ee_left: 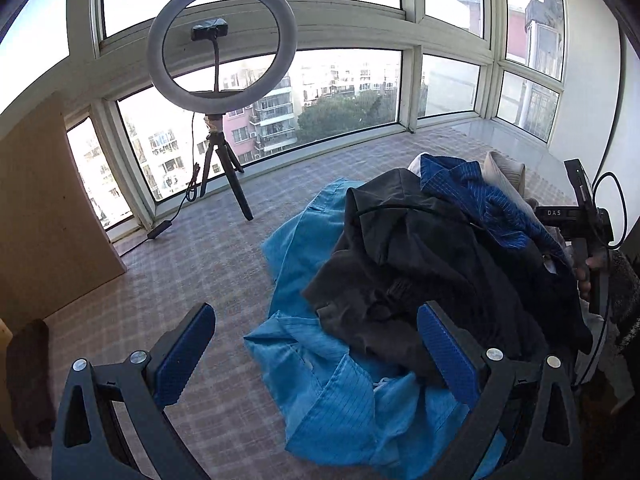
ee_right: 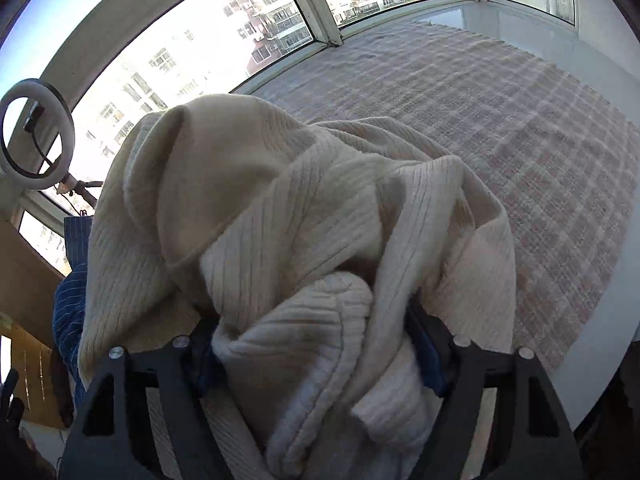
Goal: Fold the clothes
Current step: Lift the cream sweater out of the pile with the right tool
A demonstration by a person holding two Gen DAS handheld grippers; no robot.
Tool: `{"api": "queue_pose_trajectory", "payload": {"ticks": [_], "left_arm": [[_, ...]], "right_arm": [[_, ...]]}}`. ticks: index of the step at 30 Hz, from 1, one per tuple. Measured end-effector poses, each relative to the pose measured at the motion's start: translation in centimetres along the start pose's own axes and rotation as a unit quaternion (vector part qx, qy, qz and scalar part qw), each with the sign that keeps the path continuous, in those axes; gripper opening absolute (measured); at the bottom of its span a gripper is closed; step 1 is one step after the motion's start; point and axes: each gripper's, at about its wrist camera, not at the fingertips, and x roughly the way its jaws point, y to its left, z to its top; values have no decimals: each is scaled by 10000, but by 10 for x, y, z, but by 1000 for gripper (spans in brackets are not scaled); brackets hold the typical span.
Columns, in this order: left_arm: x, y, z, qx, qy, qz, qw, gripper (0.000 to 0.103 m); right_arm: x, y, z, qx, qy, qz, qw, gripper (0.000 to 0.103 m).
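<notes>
Left fingers (ee_left: 316, 354): yours gape wide, holding nothing, over the light blue shirt (ee_left: 320, 392)
Right fingers (ee_right: 316, 356): yours pinch a bunched cream ribbed sweater (ee_right: 280, 208)
Pile: unfolded clothes heaped on the checked rug (ee_left: 200, 264)
Risk: your thick bunch may slip or drag the blue striped shirt (ee_right: 70, 304) along

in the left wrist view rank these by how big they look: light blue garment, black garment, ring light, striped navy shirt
1. light blue garment
2. black garment, close to it, partly nearer the camera
3. ring light, farther off
4. striped navy shirt, partly hidden

Cream ribbed sweater (ee_right: 280, 208) bunched, lifted; black garment (ee_left: 420, 264), navy striped shirt (ee_left: 476, 196) heaped on light-blue shirt (ee_left: 320, 392).
</notes>
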Motion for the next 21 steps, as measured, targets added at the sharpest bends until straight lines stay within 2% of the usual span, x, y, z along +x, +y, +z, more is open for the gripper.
{"api": "queue_pose_trajectory", "payload": {"ticks": [3,6,8,11,14,15,18,19,21], "left_arm": [[-4,22,-2,-149,-4,176,9997,102],[-12,46,-3,-340,-70,254,9991,102],[-17,62,-4,-467,-115,307,9984,102],[-28,83,-4,-607,-244,353,9972,102],[-45,105,-4,-742,-463,289,9957,102],[-51,113,-5,-779,-545,281,9951,102],[-73,138,-12,-891,-756,349,9925,102],[-80,148,-17,-946,-788,359,9917,102],[-93,168,-26,-1057,-851,378,9900,102]], "right_arm": [[-32,-9,18,247,-220,446,9985,36],[-93,8,37,186,-910,692,9933,34],[-140,35,48,32,-1390,979,9854,33],[-203,95,59,-431,-1900,1292,9723,33],[-252,174,56,-992,-2213,1562,9575,30],[-265,200,53,-1161,-2266,1712,9518,26],[-290,282,36,-1726,-2306,2111,9341,18],[-295,311,27,-1882,-2330,2181,9288,6],[-291,366,12,-2311,-2082,2258,9232,6]]}}
